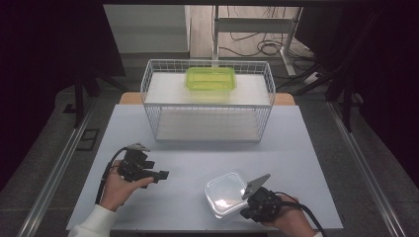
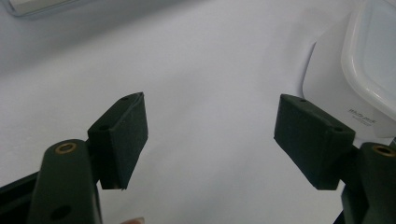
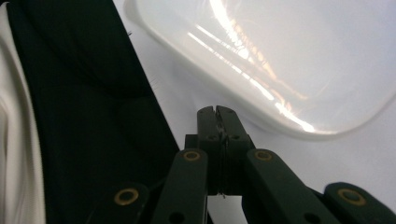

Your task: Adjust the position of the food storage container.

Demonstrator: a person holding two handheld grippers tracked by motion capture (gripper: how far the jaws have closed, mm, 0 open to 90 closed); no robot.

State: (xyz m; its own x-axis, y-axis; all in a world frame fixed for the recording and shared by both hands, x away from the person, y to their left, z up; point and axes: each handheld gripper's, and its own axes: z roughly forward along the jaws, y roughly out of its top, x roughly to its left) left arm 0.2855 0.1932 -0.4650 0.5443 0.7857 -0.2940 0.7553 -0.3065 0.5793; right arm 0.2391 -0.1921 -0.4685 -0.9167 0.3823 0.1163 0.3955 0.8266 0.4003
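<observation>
The clear plastic container (image 1: pixel 226 193) sits near the front edge of the surface (image 1: pixel 197 163), toward its right corner. The right gripper (image 1: pixel 254 205) rests just beside the container's front right side, its jaws clenched together with nothing between them. The left gripper (image 1: pixel 160 175) hovers near the front left, jaws spread wide and released. A wire basket (image 1: pixel 207 101) holding a green box (image 1: pixel 210 79) stands at the back edge.

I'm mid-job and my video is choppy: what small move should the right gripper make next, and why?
Probably open the right gripper first. Its jaws are pressed together with nothing between them, just short of the clear container rim, so it cannot grip the container as it is. The left gripper is open beside the container.
</observation>
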